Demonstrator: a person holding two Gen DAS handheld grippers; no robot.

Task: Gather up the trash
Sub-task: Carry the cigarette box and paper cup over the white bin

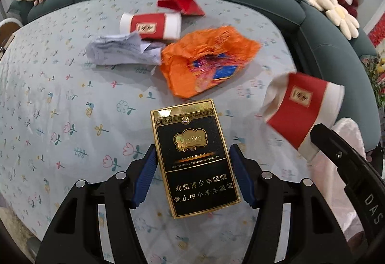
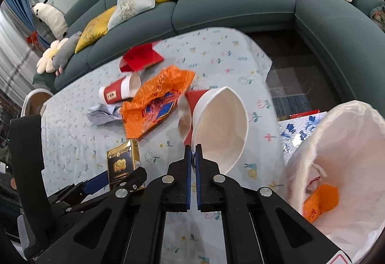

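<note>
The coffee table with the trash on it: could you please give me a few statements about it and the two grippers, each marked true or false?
1. The right gripper pinches the rim of a paper cup. True.
2. The left gripper holds the orange wrapper. False: a black and gold cigarette box sits between its fingers, and the wrapper lies on the table.
3. A second paper cup lies on its side on the tablecloth. True.
4. The bin bag is empty. False: an orange scrap already lies inside.
</note>
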